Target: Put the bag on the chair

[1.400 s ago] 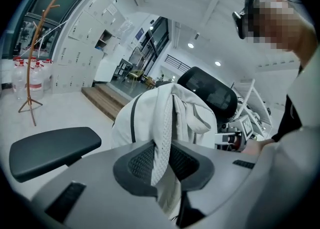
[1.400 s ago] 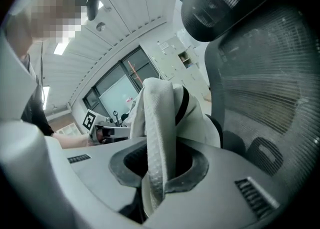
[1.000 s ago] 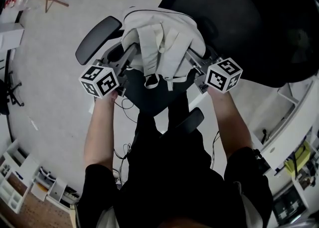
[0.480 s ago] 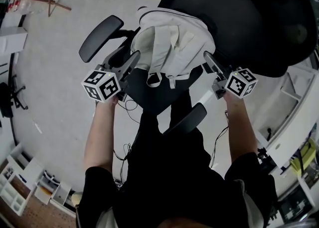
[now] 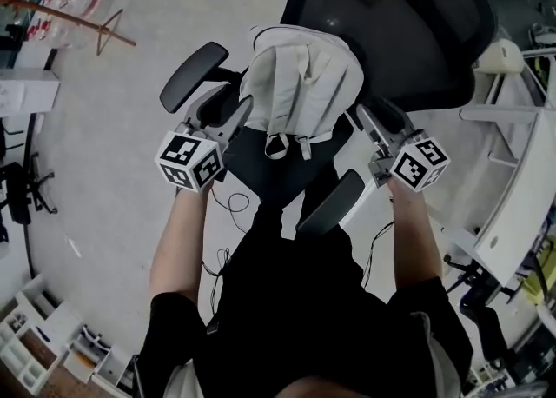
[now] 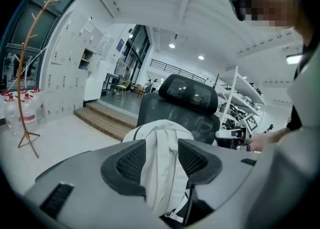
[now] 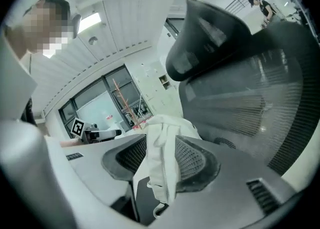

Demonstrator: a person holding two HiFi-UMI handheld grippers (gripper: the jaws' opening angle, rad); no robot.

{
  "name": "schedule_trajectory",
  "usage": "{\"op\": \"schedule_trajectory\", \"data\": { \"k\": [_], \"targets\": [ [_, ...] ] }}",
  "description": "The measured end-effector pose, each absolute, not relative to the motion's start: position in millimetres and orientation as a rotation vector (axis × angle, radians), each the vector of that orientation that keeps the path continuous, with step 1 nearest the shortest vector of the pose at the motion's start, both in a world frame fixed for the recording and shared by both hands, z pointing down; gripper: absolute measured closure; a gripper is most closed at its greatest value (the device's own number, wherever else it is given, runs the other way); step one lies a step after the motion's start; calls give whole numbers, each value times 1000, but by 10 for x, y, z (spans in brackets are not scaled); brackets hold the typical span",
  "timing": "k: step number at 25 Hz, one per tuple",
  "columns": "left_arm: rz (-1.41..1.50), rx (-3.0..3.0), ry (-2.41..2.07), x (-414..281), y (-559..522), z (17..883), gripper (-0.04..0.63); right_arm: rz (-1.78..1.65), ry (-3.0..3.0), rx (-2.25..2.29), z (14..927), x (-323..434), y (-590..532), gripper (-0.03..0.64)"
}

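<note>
A pale fabric backpack (image 5: 300,83) is leaning upright on the black mesh office chair (image 5: 391,31), at twelve o'clock. The left gripper (image 5: 233,111), at its eight, and the right gripper (image 5: 369,116), at its four, are hanging released and empty, their jaws just opened. Placing looks finished, so backing clear seems next.

No legible text or signs

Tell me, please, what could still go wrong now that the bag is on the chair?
The bag stands upright against the backrest with nothing holding it, so it might slump forward off the seat. Its straps hang loose at the front, close to the left gripper and right gripper, whose jaws have just been opening beside it; a strap could catch if they pull back.
</note>
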State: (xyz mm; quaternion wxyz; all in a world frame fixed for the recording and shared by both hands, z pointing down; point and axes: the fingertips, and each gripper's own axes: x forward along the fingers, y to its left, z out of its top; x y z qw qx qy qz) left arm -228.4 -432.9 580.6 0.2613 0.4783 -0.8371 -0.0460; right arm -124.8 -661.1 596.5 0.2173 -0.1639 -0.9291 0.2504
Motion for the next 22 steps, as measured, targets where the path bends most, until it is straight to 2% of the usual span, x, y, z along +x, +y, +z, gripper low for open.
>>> {"op": "schedule_trajectory", "data": {
  "k": [13,22],
  "targets": [
    [-22,1603,-2334,-1316,-3827,4663,522,459,-2740,-554,4730,-439,-5376,440],
    [-86,1685,-2323,-588,-3601,4184,546,300,-2784,-687,4156,244,-4778,453]
  ]
}}
